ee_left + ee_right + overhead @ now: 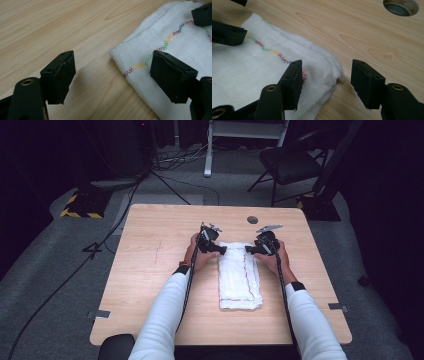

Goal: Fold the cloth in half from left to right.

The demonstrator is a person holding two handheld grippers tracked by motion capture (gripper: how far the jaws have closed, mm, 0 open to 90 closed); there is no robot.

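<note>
Folded white cloth [240, 276], long axis running away from person, far corners between open fingers

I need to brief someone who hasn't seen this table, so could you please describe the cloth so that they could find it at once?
On the light wooden table, look just right of centre, in front of the person's two hands. The folded white cloth lies there as a long rectangle. A zigzag line of multicoloured stitching near its edge sets it apart.

A: From where does the high view look?
B: Above the person's side, forward and down on the table [150, 270].
A: The gripper views?
B: Close and low, sharing the folded white cloth's [180, 42] far end.
</note>
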